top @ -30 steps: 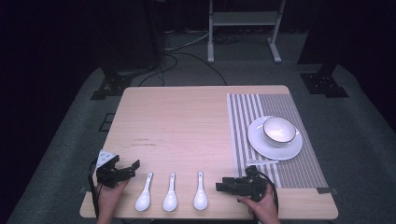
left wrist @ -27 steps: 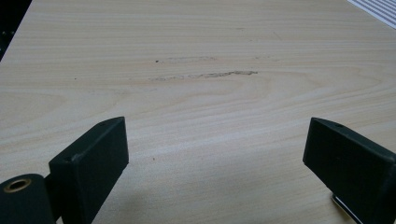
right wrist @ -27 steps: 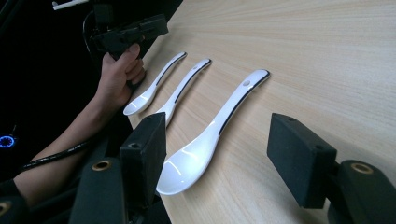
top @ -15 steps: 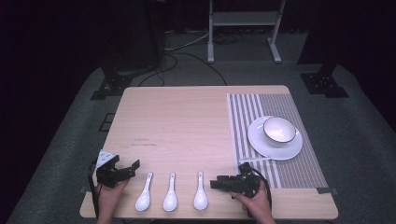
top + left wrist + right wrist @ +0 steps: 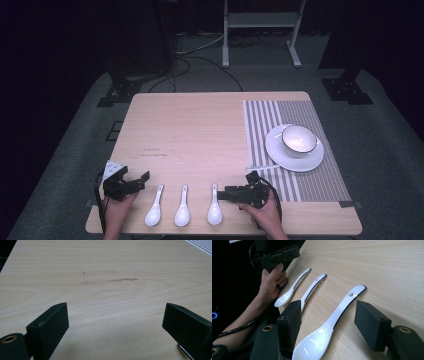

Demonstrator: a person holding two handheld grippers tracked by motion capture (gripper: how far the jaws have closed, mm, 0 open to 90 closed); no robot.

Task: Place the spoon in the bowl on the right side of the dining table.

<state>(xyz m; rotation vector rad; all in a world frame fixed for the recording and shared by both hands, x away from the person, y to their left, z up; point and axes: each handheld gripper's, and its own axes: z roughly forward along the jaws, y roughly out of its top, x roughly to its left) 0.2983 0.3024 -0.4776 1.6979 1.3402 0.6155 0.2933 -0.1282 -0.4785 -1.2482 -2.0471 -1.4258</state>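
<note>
Three white spoons lie in a row near the table's front edge: left spoon [image 5: 154, 212], middle spoon [image 5: 182, 211], right spoon [image 5: 215, 209]. My right gripper [image 5: 226, 193] lies low beside the right spoon's handle, pointing left. In the right gripper view the right gripper [image 5: 328, 313] is open, one black jaw on each side of that right spoon [image 5: 329, 322], not touching it. Beyond it lie the middle spoon [image 5: 314, 285] and the left spoon [image 5: 291, 291]. My left gripper [image 5: 138, 181] rests left of the spoons, open over bare wood [image 5: 115, 317].
A striped placemat [image 5: 300, 185] covers the table's right side, carrying a white plate [image 5: 280, 155] with a white bowl [image 5: 299, 138] in it. The left gripper [image 5: 278, 255] in a hand sits at the table edge. A metal stand [image 5: 260, 20] and cables are on the floor beyond.
My right gripper has slid left, bringing its open jaws around the right spoon. The left gripper and the spoons have stayed put.
</note>
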